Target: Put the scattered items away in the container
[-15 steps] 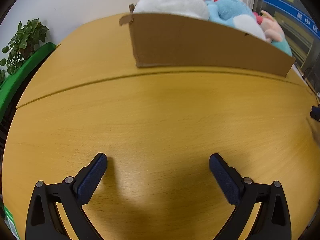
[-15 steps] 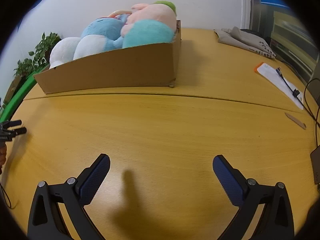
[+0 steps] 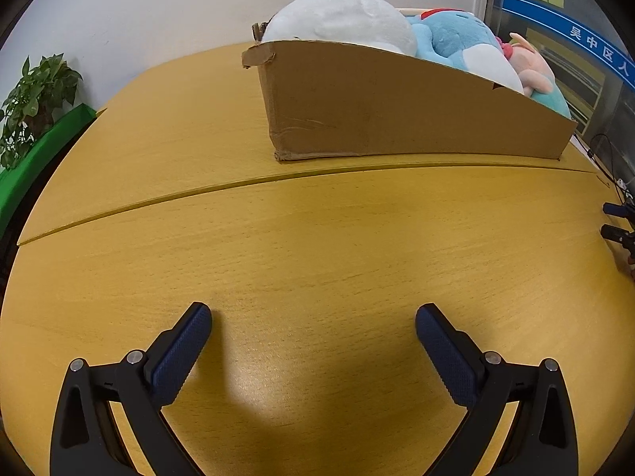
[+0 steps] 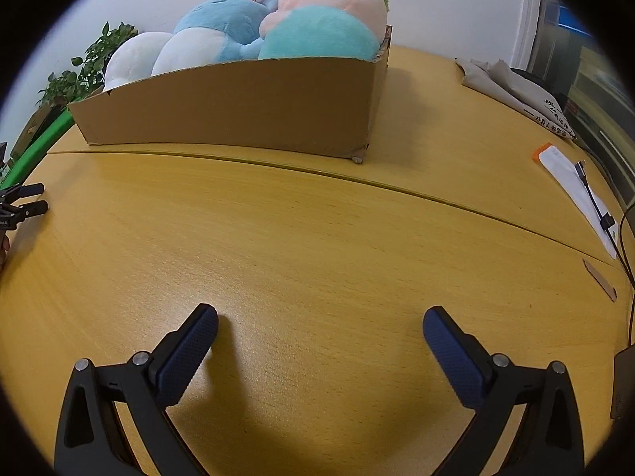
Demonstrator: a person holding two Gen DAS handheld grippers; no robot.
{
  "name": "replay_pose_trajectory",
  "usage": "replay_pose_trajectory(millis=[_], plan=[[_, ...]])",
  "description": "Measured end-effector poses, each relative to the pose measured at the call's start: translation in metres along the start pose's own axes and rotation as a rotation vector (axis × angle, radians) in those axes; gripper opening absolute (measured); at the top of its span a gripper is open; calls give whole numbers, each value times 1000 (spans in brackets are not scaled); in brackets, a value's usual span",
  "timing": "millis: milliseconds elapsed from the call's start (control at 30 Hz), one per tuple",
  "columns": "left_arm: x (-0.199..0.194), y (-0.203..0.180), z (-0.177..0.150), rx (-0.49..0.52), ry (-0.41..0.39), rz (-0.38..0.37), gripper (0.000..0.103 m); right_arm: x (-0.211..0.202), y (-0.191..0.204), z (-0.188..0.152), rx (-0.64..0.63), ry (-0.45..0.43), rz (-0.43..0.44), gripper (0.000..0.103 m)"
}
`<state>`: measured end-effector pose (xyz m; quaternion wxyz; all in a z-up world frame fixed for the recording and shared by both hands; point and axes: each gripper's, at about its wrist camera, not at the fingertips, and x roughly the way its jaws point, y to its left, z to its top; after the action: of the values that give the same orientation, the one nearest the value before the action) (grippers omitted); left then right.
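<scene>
A cardboard box (image 3: 377, 111) stands on the far side of the wooden table (image 3: 278, 246); it also shows in the right wrist view (image 4: 238, 107). Inside lie a white plush (image 3: 337, 20), a blue plush (image 3: 452, 39) and a pink and teal plush (image 4: 329, 20). My left gripper (image 3: 313, 317) is open and empty, low over bare table in front of the box. My right gripper (image 4: 319, 319) is open and empty, also over bare table. Each gripper shows at the edge of the other's view, the right (image 3: 617, 222) and the left (image 4: 24, 198).
A potted plant (image 3: 35, 95) on a green ledge stands at the far left. At the right lie a grey cloth (image 4: 512, 87), a white packet (image 4: 575, 186) with a cable, and a small wooden stick (image 4: 599, 279). A seam (image 3: 238, 186) crosses the table.
Both grippers have moved closer to the box, which looks larger. Both stay open and empty.
</scene>
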<state>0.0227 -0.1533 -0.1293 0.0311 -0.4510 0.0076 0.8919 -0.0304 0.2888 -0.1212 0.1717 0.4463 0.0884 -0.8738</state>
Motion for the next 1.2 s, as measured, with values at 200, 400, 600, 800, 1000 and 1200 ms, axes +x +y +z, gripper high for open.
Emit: replay_pose_trajectory(millis=[200,400,600,800,1000,1200], plan=[[1,6,5,2,3,-3,103,0,1,2,-4,2,-2,103],[0,8,3,25,3,-21,103,0,0,2,-3,4,1,103],[1,35,5,61,4,-49,103,3,-16,5,-98,4,76,103],[5,72,10,75,5,-59,103,3,-48,6,-173,4,128,103],[10,84,13,97,4,-71,103,3,-54,7,-146,2,101,103],[8,82,9,97,3,-71,103,3,-55,7,-138,1,100,103]])
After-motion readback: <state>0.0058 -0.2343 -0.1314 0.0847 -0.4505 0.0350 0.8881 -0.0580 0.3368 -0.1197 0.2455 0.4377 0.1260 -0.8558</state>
